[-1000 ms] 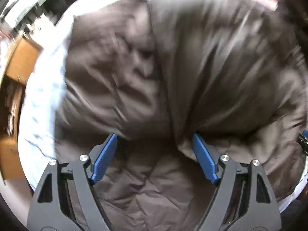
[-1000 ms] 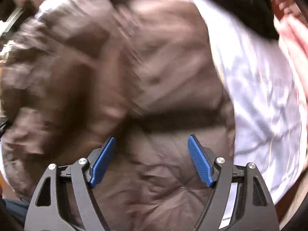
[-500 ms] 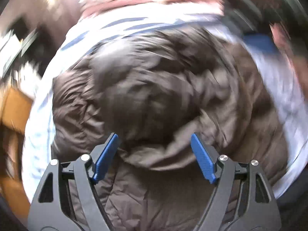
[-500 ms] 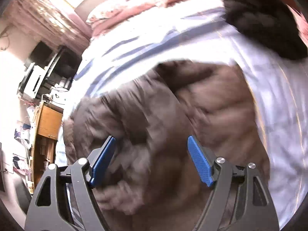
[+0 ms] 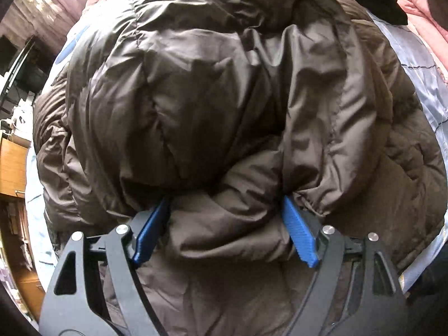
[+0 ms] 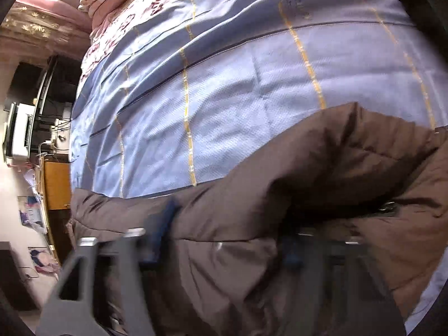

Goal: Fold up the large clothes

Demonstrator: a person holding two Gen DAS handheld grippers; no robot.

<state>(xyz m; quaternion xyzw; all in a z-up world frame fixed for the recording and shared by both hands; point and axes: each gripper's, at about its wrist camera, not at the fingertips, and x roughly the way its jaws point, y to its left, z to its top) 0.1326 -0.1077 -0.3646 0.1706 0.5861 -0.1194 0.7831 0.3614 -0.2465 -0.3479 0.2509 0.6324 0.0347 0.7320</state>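
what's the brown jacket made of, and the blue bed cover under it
Brown jacket: looks like thin synthetic shell, nylon or polyester, over puffy fill; it has a slight sheen, fine crinkles and stitched quilt lines. Blue bed cover: seems a matte woven cotton-type fabric, with a fine dotted weave, soft creases and yellow and dark stripes.

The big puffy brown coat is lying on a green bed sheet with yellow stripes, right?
Not quite. The sheet is blue, not green, as the right wrist view shows. The rest holds: the big puffy brown coat lies on it, and the sheet has yellow stripes.
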